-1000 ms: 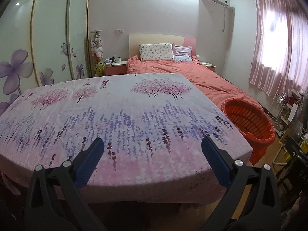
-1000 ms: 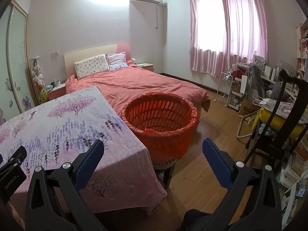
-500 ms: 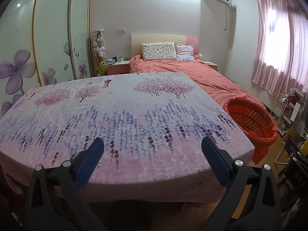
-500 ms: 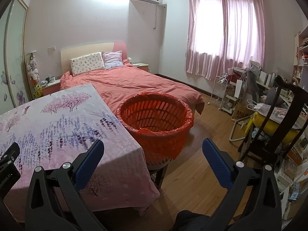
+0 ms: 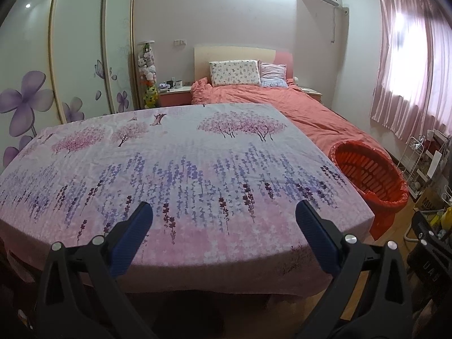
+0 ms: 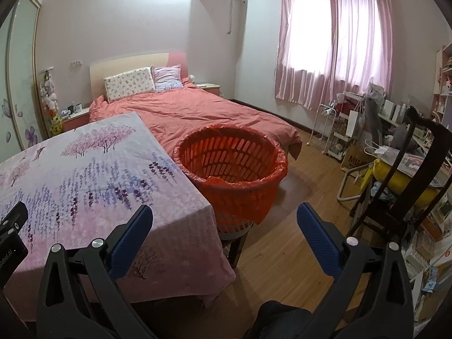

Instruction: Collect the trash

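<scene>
Flowered tablecloth point(image 5: 180, 163), salmon bed point(image 6: 197, 113), pink curtains point(image 6: 333, 39).

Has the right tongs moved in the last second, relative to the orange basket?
Yes. The right tongs swung leftward: the orange basket and pink curtain have slid rightward in its view.

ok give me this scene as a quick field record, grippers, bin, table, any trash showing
left gripper: open, empty, above the near table edge
right gripper: open, empty
bin: orange basket with red liner, beside the table's right edge, raised on a dark stand
table: floral tablecloth, nothing visible on it
trash: none visible
behind: bed with salmon duvet
</scene>
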A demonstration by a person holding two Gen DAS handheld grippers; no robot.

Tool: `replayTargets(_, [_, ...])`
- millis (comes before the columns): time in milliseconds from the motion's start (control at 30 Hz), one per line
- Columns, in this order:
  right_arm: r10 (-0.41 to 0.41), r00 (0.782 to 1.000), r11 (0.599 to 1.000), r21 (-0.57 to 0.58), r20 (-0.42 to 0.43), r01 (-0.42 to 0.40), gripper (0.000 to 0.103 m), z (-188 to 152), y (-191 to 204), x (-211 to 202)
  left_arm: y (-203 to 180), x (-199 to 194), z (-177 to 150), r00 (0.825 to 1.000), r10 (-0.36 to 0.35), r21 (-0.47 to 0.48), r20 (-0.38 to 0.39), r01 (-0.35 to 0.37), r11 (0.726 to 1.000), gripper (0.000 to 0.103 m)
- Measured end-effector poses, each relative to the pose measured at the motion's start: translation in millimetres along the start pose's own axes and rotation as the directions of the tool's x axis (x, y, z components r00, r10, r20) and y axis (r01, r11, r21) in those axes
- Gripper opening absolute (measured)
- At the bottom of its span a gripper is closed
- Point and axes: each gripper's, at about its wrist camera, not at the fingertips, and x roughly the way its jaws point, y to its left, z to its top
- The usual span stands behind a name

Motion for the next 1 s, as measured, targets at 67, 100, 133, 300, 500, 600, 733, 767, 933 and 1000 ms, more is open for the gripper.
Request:
replayTargets(67, [0.000,1.000,1.000,-0.001,-0.002,0.000,0.101,0,0,0,0,0,0,1.000,-0.001,-0.001,-0.004,0.001,1.000,0.099])
replayTargets(100, [0.000,1.000,1.000,-0.001,-0.001,0.000,0.101,0,1,0,0,0,-1,1.000,-0.001,-0.002,-0.005,0.001,1.000,0.099])
replayTargets(133, [0.000,1.000,1.000,-0.001,0.001,0.000,0.101,0,1,-1,0,0,-1,1.000,-0.002,-0.002,-0.006,0.002,1.000,0.099])
replayTargets(300, [0.004,1.000,1.000,0.000,0.004,-0.004,0.101,0,1,-2,-2,-4,0,1.000,-0.008,-0.002,0.000,0.008,1.000,0.099])
replayTargets(500, [0.011,1.000,1.000,0.003,0.005,-0.011,0.101,2,0,-4,-4,-10,2,1.000,-0.011,-0.006,0.014,0.011,1.000,0.099])
replayTargets(600, [0.013,1.000,1.000,0.004,0.005,-0.013,0.101,2,-1,-4,-5,-12,2,1.000,-0.014,-0.010,0.015,0.014,1.000,0.099])
replayTargets(733, [0.013,1.000,1.000,0.004,0.004,-0.013,0.101,2,0,-4,-6,-12,2,1.000,-0.015,-0.008,0.016,0.016,1.000,0.099])
replayTargets(767, [0.013,1.000,1.000,0.004,0.004,-0.013,0.101,2,0,-4,-7,-13,2,1.000,-0.016,-0.007,0.017,0.016,1.000,0.099])
replayTargets(933, [0.012,1.000,1.000,0.004,0.006,-0.012,0.101,2,0,-4,-9,-14,2,1.000,-0.016,-0.002,0.018,0.016,1.000,0.099])
replayTargets(1000, [0.013,1.000,1.000,0.004,0.005,-0.013,0.101,2,-1,-4,-9,-14,2,1.000,-0.016,-0.003,0.016,0.016,1.000,0.099])
